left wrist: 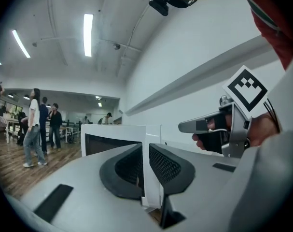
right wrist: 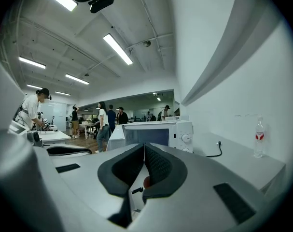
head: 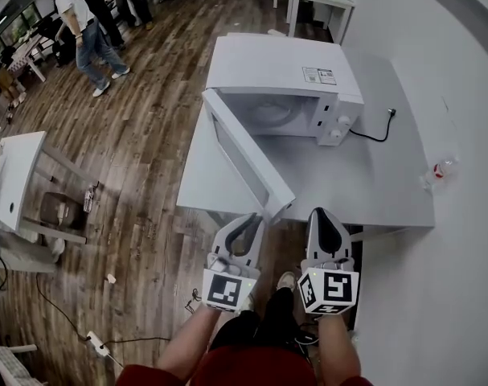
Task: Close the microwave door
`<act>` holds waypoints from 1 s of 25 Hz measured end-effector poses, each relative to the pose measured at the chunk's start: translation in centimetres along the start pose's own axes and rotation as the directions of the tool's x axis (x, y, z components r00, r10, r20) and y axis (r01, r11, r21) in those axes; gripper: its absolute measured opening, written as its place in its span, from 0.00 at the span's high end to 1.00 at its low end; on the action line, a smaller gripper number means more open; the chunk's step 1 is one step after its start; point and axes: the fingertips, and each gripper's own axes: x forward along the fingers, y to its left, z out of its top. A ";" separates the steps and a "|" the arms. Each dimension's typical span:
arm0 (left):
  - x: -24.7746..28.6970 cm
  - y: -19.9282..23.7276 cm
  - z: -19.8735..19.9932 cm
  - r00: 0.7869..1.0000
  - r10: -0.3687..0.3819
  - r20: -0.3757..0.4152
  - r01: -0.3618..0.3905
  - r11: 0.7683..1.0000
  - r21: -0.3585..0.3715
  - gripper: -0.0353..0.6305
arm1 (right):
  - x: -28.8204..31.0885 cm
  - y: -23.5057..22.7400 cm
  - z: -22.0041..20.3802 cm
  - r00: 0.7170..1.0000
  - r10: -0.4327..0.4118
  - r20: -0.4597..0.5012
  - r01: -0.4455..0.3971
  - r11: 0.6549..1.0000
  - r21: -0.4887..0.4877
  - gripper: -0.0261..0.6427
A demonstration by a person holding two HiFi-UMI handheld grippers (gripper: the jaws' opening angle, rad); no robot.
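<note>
Both grippers are level at the near edge of the white table [head: 392, 191], and neither holds anything. Left gripper [head: 256, 218]: pads clenched to a narrow slit, nothing gripped. Its tip is just beside the near, free end of the microwave door [head: 245, 158], on the door's left, outer side. From its own view the door's white edge shows straight ahead through the slit. Whether the tip already touches the door cannot be confirmed, as the head view is too coarse at that point. Right gripper [head: 322, 213]: pads pressed together at the tips, empty, to the right of the door's free end and apart from it.

The microwave [head: 285, 72] sits at the far left of the table with its door swung out towards the near edge, hinged at the far left corner. The cavity is open to view. A power cable [head: 378, 133] trails right of the oven, and a water bottle [head: 439, 170] stands at the far right, well apart.

Assessment: the closing step is not yet done. Recommended method:
- Set the closed left tip flat against the outer face near the free end, where leverage is greatest.
- Push right and far along the door's arc, not straight ahead.
- Keep the right gripper out of the gap between door and cavity.
- Press on until the latch seats.
- Steady force is advised, since a shove could slide the oven on the table.
</note>
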 end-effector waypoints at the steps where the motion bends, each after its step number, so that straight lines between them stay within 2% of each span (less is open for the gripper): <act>1: 0.1 -0.1 -0.4 1.000 -0.017 -0.007 0.017 1.000 -0.004 0.88 | 0.1 -0.1 -0.3 1.000 0.000 -0.006 0.000 1.000 0.001 0.92; 3: 0.3 -0.5 -1.1 0.998 -0.060 -0.029 0.059 0.998 -0.008 0.75 | 0.1 -0.3 -0.8 1.000 -0.004 -0.018 0.004 1.000 0.002 0.92; 5: 0.5 -0.8 -1.9 0.995 -0.089 -0.052 0.089 0.996 -0.003 0.68 | 0.2 -0.5 -1.3 1.000 -0.008 -0.031 0.008 1.000 0.004 0.92; 10: 1.5 -0.9 -3.0 0.990 -0.117 -0.081 0.119 0.992 0.029 0.67 | 0.7 -1.0 -2.2 0.999 -0.008 -0.051 0.009 1.000 0.009 0.92; 15: 2.4 -0.7 -3.1 0.989 -0.121 -0.083 0.124 0.992 0.037 0.67 | 1.3 -1.6 -2.6 0.998 -0.009 -0.060 0.010 1.000 0.016 0.92; 22: 3.6 -1.2 -3.3 0.985 -0.148 -0.092 0.156 0.984 0.087 0.67 | 2.2 -2.6 -3.0 0.998 -0.011 -0.067 0.013 1.000 0.023 0.92; 25: 3.9 -1.5 -3.2 0.984 -0.156 -0.088 0.164 0.982 0.095 0.71 | 2.5 -2.8 -3.1 0.998 -0.011 -0.069 0.013 1.000 0.027 0.92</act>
